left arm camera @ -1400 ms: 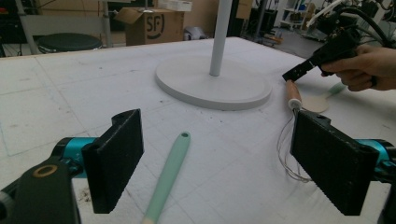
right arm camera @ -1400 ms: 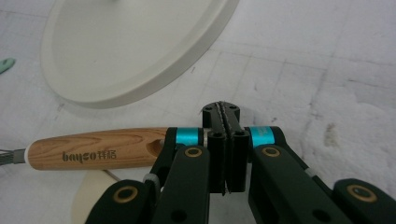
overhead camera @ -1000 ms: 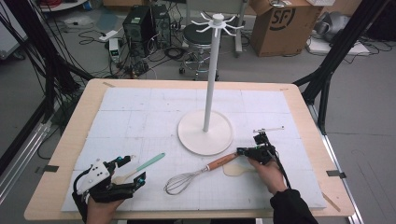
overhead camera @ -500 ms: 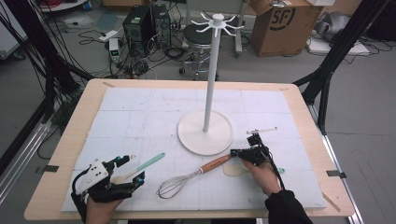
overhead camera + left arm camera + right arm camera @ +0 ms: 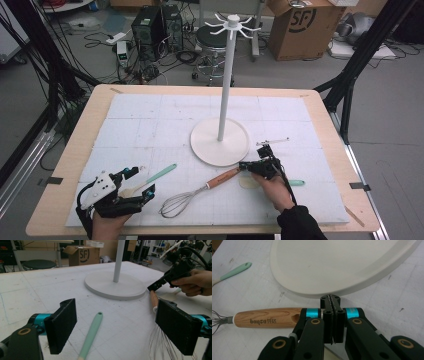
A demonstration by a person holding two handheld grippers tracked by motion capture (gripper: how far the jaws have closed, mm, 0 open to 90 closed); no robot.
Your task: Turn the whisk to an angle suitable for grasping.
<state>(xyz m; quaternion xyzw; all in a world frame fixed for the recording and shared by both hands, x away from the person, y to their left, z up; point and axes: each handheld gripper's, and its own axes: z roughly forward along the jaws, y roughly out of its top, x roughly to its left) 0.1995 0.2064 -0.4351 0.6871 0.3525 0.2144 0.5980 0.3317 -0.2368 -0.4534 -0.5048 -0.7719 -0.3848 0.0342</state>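
Note:
A whisk [image 5: 200, 191] with a wooden handle [image 5: 267, 317] lies on the white mat in front of the stand's round base [image 5: 220, 141]. My right gripper [image 5: 243, 165] is shut, its jaws pressed together with nothing between them, right at the end of that handle [image 5: 153, 300]. My left gripper [image 5: 141, 181] rests at the front left corner with its jaws wide open. A mint-handled spatula [image 5: 161, 173] lies just ahead of it, its handle [image 5: 91, 335] running between the two black pads without touching them.
The white stand's pole [image 5: 226, 80] rises to a ring of hooks. A pale spoon [image 5: 248, 182] with a mint handle lies under the right hand. A thin metal utensil [image 5: 274, 141] lies right of the base. Boxes, a stool and cables sit beyond the table.
My right gripper has moved left along the mat, and the whisk has slid left and slightly toward the front with it. The left gripper has stayed put.

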